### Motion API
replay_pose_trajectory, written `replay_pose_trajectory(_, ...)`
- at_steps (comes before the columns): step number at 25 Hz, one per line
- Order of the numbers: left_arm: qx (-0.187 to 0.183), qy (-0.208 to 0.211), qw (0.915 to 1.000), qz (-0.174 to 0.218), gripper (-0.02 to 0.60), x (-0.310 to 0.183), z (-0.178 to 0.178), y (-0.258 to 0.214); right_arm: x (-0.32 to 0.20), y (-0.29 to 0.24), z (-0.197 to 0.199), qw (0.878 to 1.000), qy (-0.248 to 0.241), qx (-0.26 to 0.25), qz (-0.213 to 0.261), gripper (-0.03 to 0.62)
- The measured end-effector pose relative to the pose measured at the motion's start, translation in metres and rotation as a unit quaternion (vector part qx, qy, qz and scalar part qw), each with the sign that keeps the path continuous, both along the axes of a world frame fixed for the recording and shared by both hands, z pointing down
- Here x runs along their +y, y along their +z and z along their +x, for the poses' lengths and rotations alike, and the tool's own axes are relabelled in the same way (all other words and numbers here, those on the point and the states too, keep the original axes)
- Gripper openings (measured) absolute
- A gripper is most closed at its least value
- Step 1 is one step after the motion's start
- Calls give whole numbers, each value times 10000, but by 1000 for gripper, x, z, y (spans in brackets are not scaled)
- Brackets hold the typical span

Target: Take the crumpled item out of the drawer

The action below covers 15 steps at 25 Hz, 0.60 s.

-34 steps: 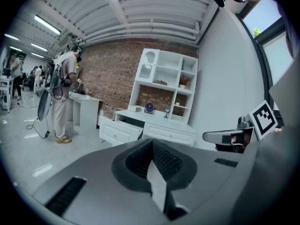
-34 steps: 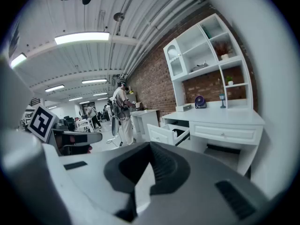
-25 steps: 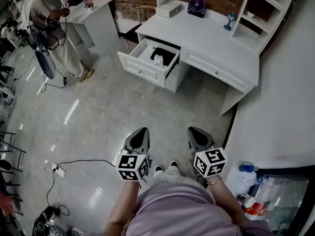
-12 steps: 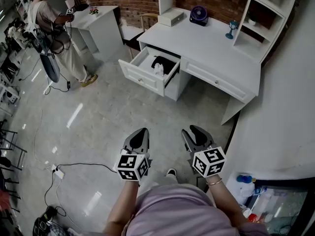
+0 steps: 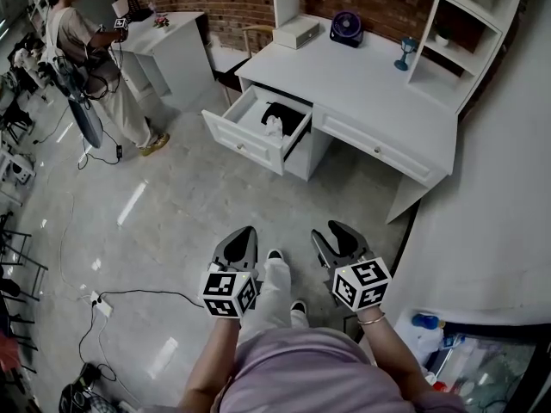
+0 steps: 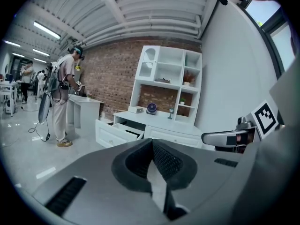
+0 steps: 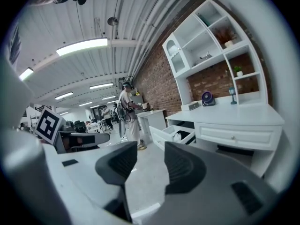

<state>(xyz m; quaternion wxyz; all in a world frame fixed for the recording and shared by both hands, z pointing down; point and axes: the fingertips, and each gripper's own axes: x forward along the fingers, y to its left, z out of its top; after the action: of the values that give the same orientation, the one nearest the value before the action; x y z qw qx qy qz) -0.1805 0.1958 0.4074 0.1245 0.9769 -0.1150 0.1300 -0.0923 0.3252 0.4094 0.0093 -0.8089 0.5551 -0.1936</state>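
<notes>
A crumpled white item lies in the open drawer of the white desk, next to a black thing. In the right gripper view the crumpled item shows small in the drawer, far ahead. Both grippers are held low over the floor, well short of the desk. My left gripper is shut and empty, its pads touching at the tip. My right gripper is open; its jaws have just been opening, with nothing between them.
A person stands at a small white table at the back left. A cable and socket strip lie on the floor at the left. A fan, a box and a goblet stand on the desk. A wall runs along the right.
My right gripper's jaws went from shut to open. Both grippers moved forward toward the desk, and my leg stepped forward between them. The left gripper stayed shut.
</notes>
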Motion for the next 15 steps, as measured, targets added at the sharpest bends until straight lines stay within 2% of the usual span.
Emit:
replay_pose_trajectory(8, -58, 61, 9999, -88, 0, -34, 48, 15, -37, 9, 43, 9999, -16, 91, -110, 176)
replay_pose_trajectory(15, -67, 41, 9999, -138, 0, -97, 104, 17, -97, 13, 100, 9998, -31, 88, -197, 184)
